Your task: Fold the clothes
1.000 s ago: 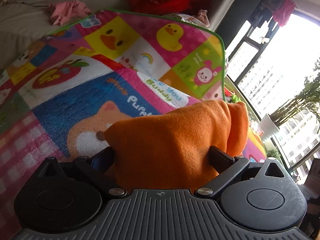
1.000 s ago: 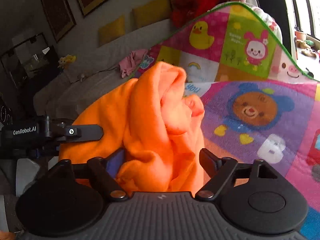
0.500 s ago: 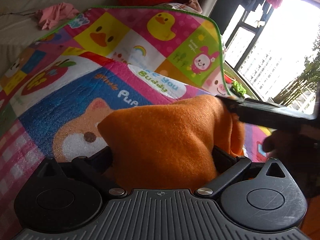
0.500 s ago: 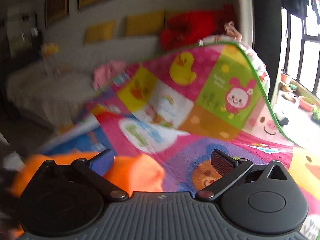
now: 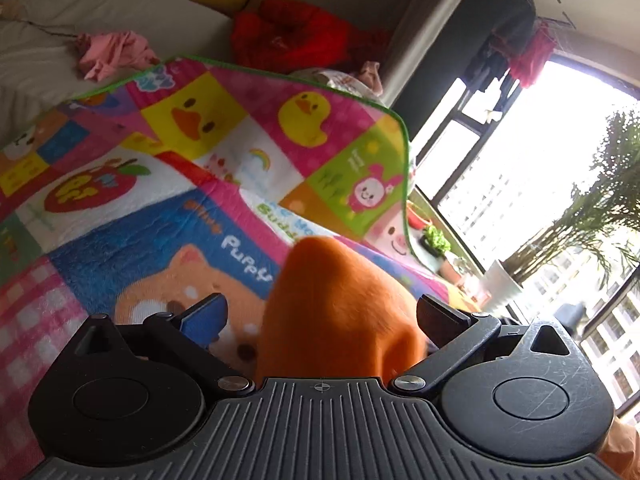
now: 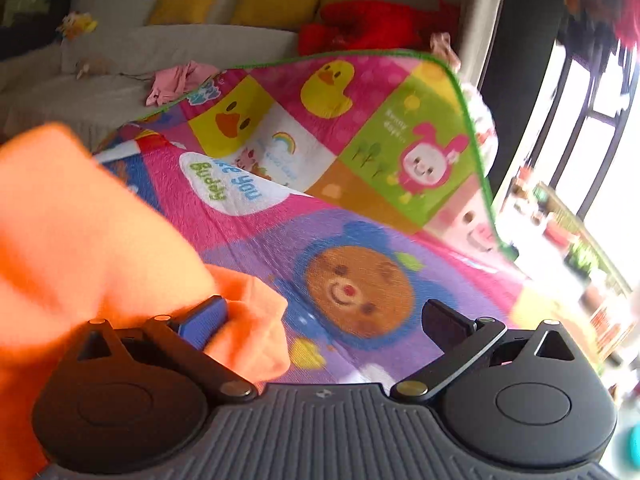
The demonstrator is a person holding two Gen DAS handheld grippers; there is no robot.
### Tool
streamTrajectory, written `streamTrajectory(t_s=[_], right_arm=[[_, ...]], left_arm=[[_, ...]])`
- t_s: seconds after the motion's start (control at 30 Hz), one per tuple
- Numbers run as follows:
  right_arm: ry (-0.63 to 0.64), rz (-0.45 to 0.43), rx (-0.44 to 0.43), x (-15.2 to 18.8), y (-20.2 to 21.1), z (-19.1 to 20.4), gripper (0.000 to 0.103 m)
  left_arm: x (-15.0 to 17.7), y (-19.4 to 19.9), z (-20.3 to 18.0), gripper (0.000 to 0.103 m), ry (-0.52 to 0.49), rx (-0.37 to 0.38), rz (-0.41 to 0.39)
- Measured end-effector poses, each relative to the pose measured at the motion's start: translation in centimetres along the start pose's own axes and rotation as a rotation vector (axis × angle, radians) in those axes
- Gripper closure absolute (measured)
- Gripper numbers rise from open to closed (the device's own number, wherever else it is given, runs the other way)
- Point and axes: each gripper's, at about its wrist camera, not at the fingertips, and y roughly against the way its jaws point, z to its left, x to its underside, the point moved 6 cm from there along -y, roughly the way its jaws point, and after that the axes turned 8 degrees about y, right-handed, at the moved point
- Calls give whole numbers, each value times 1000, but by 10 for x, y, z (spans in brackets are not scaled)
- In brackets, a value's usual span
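Orange fleece garment [image 5: 336,304] is bunching between my left gripper [image 5: 324,314]'s spread jaws, ungripped. My right gripper [image 6: 326,318] is likewise standing released, the garment [image 6: 80,216] brushing only its blue finger pad [image 6: 204,318]. Both are hanging over a cartoon play mat [image 6: 360,184]; containers: none visible.
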Motion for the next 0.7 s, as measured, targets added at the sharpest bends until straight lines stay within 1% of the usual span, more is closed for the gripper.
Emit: streamTrajectory(t_s=[0.07,0.13,0.17,0.23,0.3,0.33,0.37,0.4,0.43,0.53,0.63,0.7], right_arm=[[12,-33,7,0,18,-1,0],[-7,-95,-16,-5,41,-3,0],[-22,-129,-42,-7,52,-4,0],[-68,-200,-161,-13,76,1,0],[-60,-217,-273,-14,87,14,0],[-14,-189,-278,-10,84,26,0],[39,-156,-264,-5,78,37,0],[108,-111,-202,3,66,48,0],[155,-80,-159,8,58,56,0],[147,-89,-171,6,61,53,0],[138,-98,-183,5,63,51,0],[132,-104,-191,4,64,49,0]], left_arm=[[4,-12,7,1,-31,-71,32],[9,-23,17,0,-45,-129,65],[11,-28,23,0,-32,-142,73],[13,-33,31,0,-12,-153,78],[14,-35,34,0,-9,-152,79],[14,-34,33,0,-15,-155,78],[14,-32,32,0,-21,-157,77],[13,-30,30,0,-26,-154,76],[11,-26,28,0,-29,-144,69],[7,-10,17,1,-41,-108,32],[3,-8,6,1,-55,-67,14],[4,-16,3,1,-72,-81,22]])
